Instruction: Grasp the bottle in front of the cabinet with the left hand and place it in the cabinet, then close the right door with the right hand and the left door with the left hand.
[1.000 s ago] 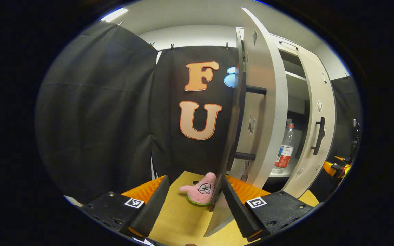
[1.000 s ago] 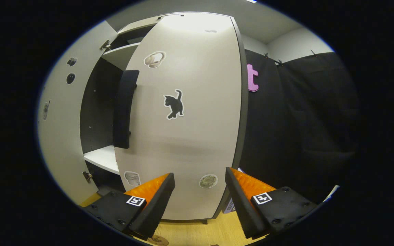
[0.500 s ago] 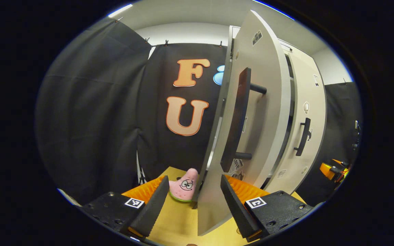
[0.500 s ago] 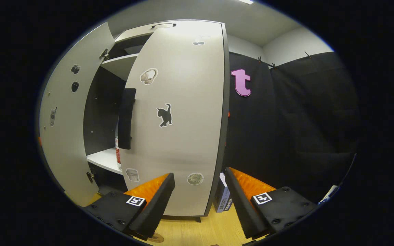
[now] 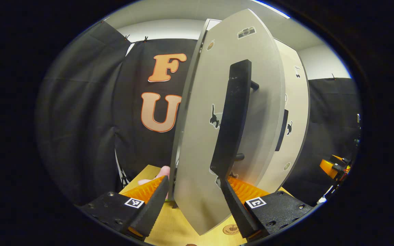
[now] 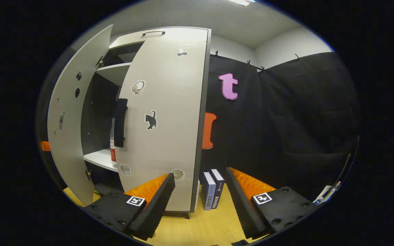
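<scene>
Left gripper (image 5: 193, 200): we held it open, near edge of the grey left door (image 5: 200, 136) between its fingers.
Black bar handle (image 5: 233, 119): upright, just right.
Right gripper (image 6: 198, 198): open, well off.

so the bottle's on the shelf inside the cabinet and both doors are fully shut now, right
Not quite. The bottle is on the shelf inside the cabinet, but the right gripper view shows the left door swung open, and the right door not fully shut.
</scene>
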